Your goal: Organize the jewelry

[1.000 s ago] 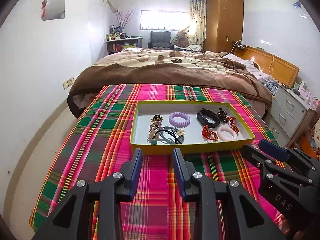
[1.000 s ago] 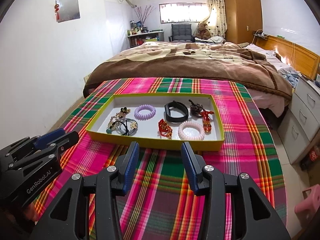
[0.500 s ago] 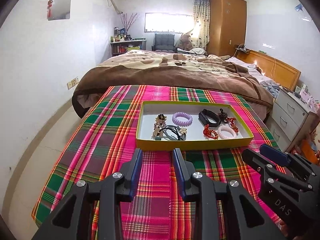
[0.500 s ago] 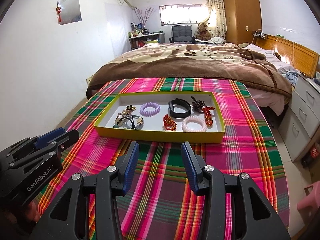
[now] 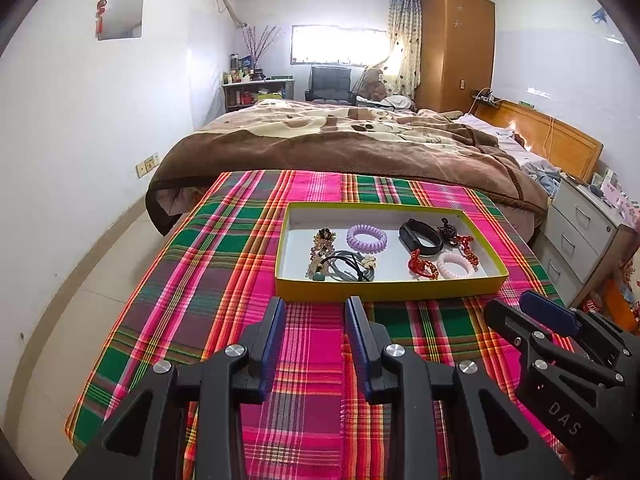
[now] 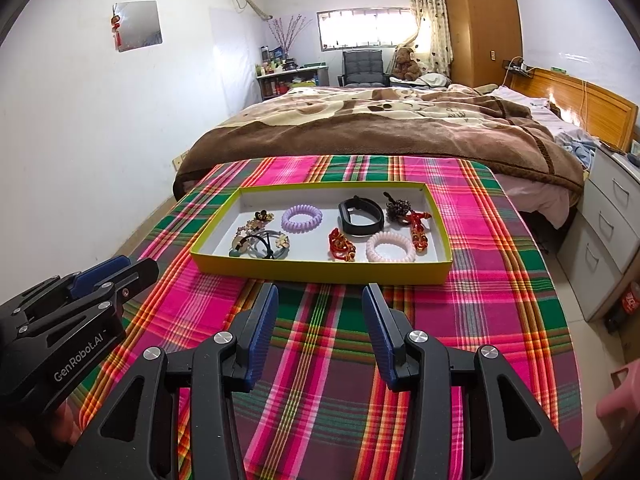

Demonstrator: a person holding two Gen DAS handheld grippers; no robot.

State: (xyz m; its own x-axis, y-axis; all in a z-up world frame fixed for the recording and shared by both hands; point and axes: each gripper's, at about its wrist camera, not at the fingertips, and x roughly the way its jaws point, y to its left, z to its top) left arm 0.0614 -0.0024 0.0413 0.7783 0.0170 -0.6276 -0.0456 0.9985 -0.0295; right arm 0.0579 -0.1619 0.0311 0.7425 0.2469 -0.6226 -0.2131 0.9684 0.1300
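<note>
Left gripper (image 5: 315,308) and right gripper (image 6: 319,294), jaws apart and empty, above the plaid tablecloth (image 6: 496,280), yellow-rimmed jewelry tray (image 6: 320,270) just beyond near the table's far edge, purple coil hair tie (image 6: 301,218), black wristband (image 6: 361,216), pink coil hair tie (image 6: 390,247) inside.

The tablecloth (image 6: 480,280) is woven plaid cloth, matt. The tray (image 6: 320,268) looks like matt card, yellow outside, white inside. At its 11 o'clock, the lilac coil band (image 6: 301,219) is smooth glossy plastic; at 5 o'clock, the pink coil band (image 6: 390,247) likewise. The black wristband (image 6: 361,216) appears matt and rubbery. The blanket (image 6: 380,132) is fleecy cloth. The wardrobe (image 6: 480,20) is glossy wood.
</note>
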